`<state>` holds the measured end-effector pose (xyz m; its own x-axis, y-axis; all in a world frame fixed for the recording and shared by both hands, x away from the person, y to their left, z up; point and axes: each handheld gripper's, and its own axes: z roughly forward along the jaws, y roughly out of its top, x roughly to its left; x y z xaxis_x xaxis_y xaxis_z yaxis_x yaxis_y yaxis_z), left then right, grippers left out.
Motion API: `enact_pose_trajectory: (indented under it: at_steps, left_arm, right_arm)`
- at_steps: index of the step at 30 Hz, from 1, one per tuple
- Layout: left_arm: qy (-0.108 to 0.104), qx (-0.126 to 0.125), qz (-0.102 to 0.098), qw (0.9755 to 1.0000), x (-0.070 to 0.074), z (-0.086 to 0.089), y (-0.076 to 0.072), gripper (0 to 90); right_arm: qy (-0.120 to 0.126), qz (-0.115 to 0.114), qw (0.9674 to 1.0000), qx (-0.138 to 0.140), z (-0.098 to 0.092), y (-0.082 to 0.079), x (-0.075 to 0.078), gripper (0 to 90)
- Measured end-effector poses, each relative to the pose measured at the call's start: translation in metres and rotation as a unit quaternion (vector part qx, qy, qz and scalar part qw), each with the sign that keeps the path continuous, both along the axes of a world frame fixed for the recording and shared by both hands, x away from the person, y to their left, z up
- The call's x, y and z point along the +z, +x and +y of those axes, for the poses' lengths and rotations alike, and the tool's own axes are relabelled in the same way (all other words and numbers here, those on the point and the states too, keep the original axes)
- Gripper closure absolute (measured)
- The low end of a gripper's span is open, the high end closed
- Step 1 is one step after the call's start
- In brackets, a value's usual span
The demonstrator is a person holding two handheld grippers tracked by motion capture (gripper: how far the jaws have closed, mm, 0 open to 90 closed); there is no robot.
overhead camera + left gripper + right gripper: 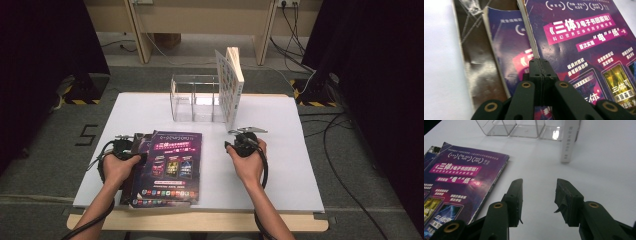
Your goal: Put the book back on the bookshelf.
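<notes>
A stack of books lies at the front left of the white table (295, 170). The top book (172, 167) (586, 45) (461, 177) has a purple cover with Chinese print. A second purple book (506, 45) and a dark one (474, 52) stick out beneath it to the left. My left gripper (141, 157) (540, 61) is shut, its tips at the left edge of the top book; I see nothing between the jaws. My right gripper (243, 141) (539, 192) stands open and empty over bare table to the right of the stack.
A clear acrylic organiser (194, 97) (524, 127) with open compartments stands at the back middle. A white book (232, 85) (569, 140) stands upright against its right side. Cables run over the floor at the right.
</notes>
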<state>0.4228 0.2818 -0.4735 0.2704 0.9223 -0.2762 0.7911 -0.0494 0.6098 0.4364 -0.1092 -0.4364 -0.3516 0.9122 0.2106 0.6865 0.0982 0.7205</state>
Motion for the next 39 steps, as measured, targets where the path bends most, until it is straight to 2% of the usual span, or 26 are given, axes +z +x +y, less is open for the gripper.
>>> enact_pose_trajectory:
  at_steps: [6, 10, 13, 17, 21, 23, 28, 30, 39]
  left_arm:
    - [0.003, -0.003, 0.001, 1.0, 0.0, -0.004, -0.001, 88.5]
    - [-0.012, 0.005, 0.007, 0.9999, 0.001, 0.001, 0.001, 85.7]
    - [-0.035, 0.021, 0.002, 0.9992, 0.0, 0.004, 0.002, 81.3]
    - [-0.033, 0.033, -0.02, 0.9987, 0.002, 0.003, 0.002, 76.2]
    - [-0.03, 0.038, -0.018, 0.9986, 0.0, 0.004, 0.004, 72.4]
    - [-0.038, 0.042, -0.017, 0.9982, 0.0, 0.005, 0.004, 70.4]
    - [-0.049, 0.036, -0.029, 0.9977, 0.007, 0.002, 0.004, 70.0]
    - [-0.044, 0.034, -0.026, 0.9981, 0.006, 0.0, 0.006, 68.9]
    - [-0.038, 0.03, -0.016, 0.9987, 0.002, -0.004, 0.009, 67.4]
  right_arm:
    - [-0.001, 0.021, 0.9996, 0.021, 0.016, 0.003, -0.007, 57.1]
    - [0.004, 0.037, 0.9988, 0.034, 0.029, 0.005, -0.011, 56.7]
    - [0.006, 0.048, 0.9979, 0.044, 0.04, 0.008, -0.013, 56.4]
    - [0.007, 0.056, 0.9967, 0.058, 0.054, 0.013, -0.018, 56.1]
    - [0.012, 0.071, 0.9953, 0.066, 0.067, 0.019, -0.023, 55.8]
    - [0.017, 0.082, 0.994, 0.071, 0.072, 0.023, -0.025, 55.6]
    - [0.023, 0.098, 0.9918, 0.078, 0.081, 0.029, -0.029, 55.2]
    - [0.023, 0.097, 0.9917, 0.082, 0.083, 0.031, -0.031, 55.0]
    - [0.033, 0.118, 0.9899, 0.072, 0.085, 0.038, -0.035, 54.2]
